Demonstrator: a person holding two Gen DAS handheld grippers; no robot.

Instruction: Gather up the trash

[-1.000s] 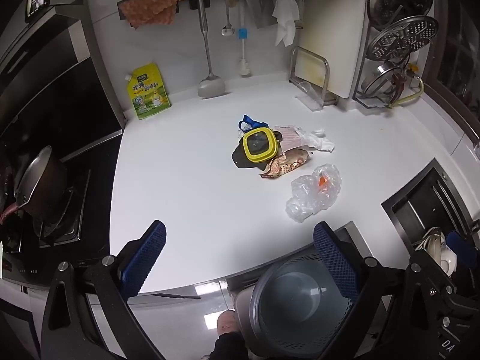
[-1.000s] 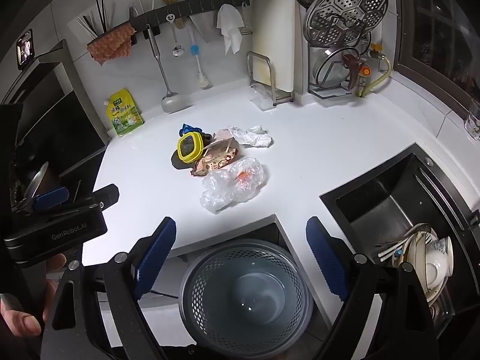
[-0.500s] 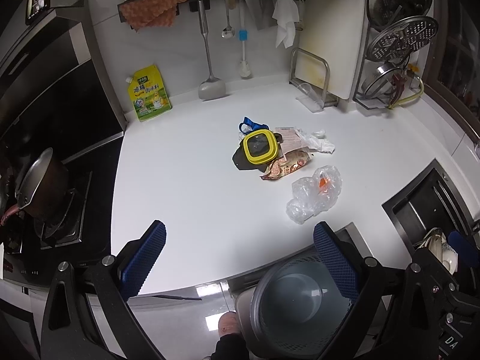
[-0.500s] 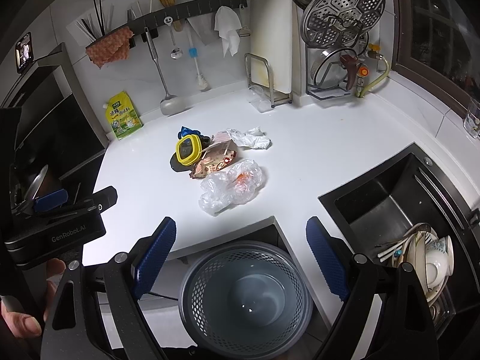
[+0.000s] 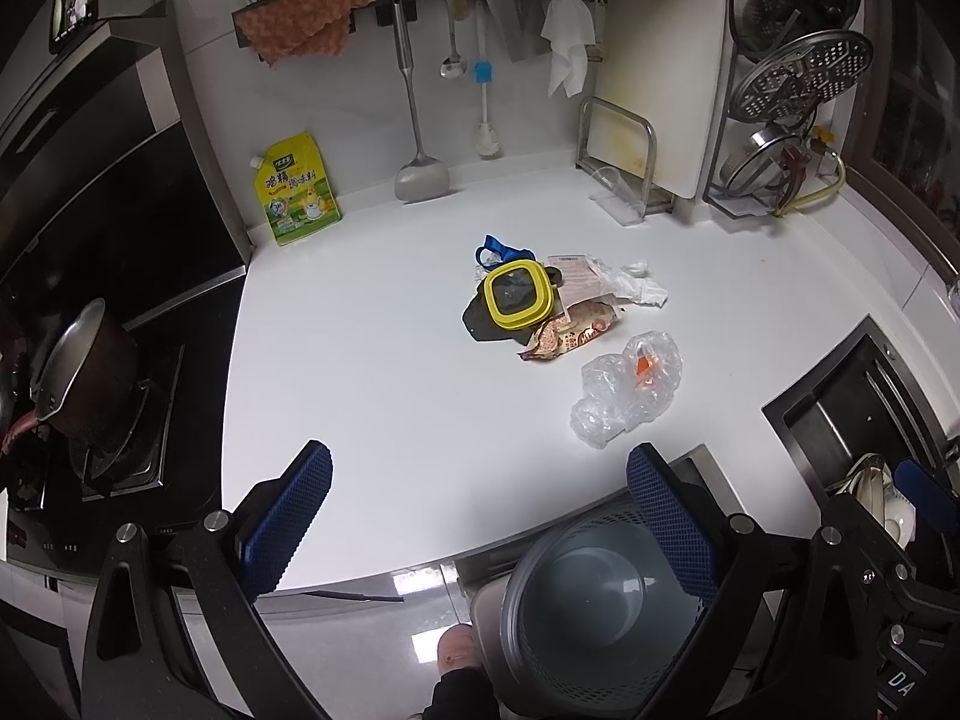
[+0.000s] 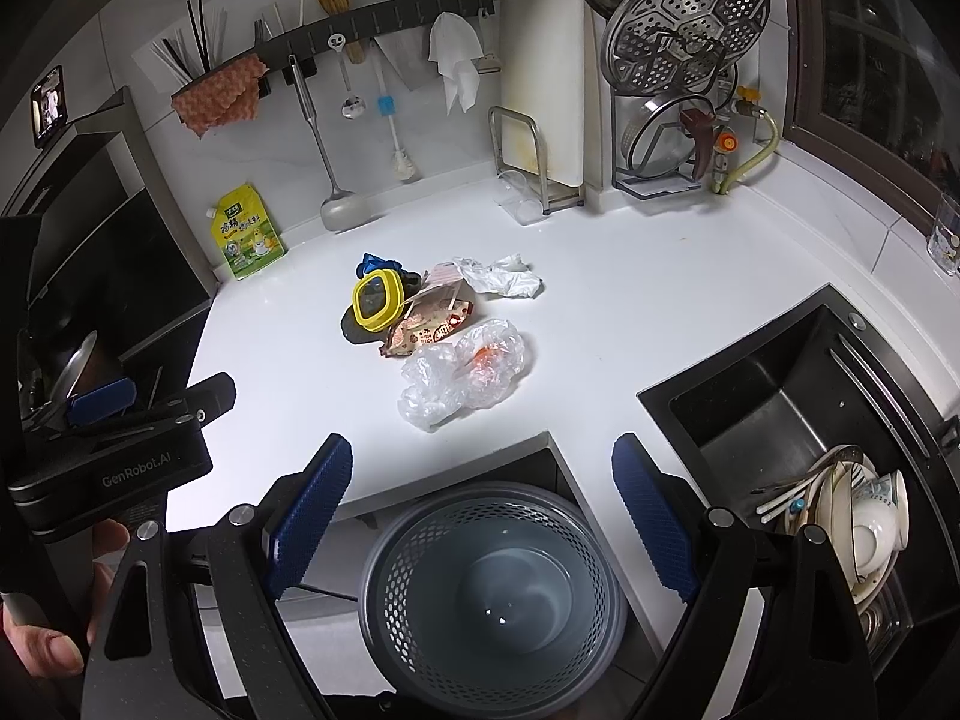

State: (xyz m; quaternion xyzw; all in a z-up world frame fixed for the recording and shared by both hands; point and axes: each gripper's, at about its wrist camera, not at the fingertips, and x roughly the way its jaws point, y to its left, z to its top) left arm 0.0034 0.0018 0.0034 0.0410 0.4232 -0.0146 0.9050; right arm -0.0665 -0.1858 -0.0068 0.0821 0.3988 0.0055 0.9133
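A pile of trash lies mid-counter: a yellow-rimmed lid (image 5: pixel 517 294) (image 6: pixel 375 299) on a dark scrap, a blue scrap (image 5: pixel 498 253), a brown snack wrapper (image 5: pixel 570 331) (image 6: pixel 433 324), crumpled white paper (image 5: pixel 639 288) (image 6: pixel 501 277) and a clear plastic bag (image 5: pixel 627 390) (image 6: pixel 465 373) nearest the front edge. A grey perforated bin (image 5: pixel 594 600) (image 6: pixel 492 588) stands on the floor below the counter edge. My left gripper (image 5: pixel 477 480) hovers open over the front edge. My right gripper (image 6: pixel 480 474) is open above the bin. Neither holds anything.
A stove with a pot (image 5: pixel 84 372) lies left, a black sink (image 6: pixel 780 402) with dishes right. A yellow seasoning pouch (image 5: pixel 297 189), hanging utensils, a cutting board (image 6: pixel 543 90) and a lid rack (image 6: pixel 684 60) line the back wall. A hand (image 6: pixel 42 648) holds the left gripper's body.
Both views have drifted slightly; the trash pile sits a little lower and farther left in the right wrist view. Nothing was grasped and both grippers stay open.
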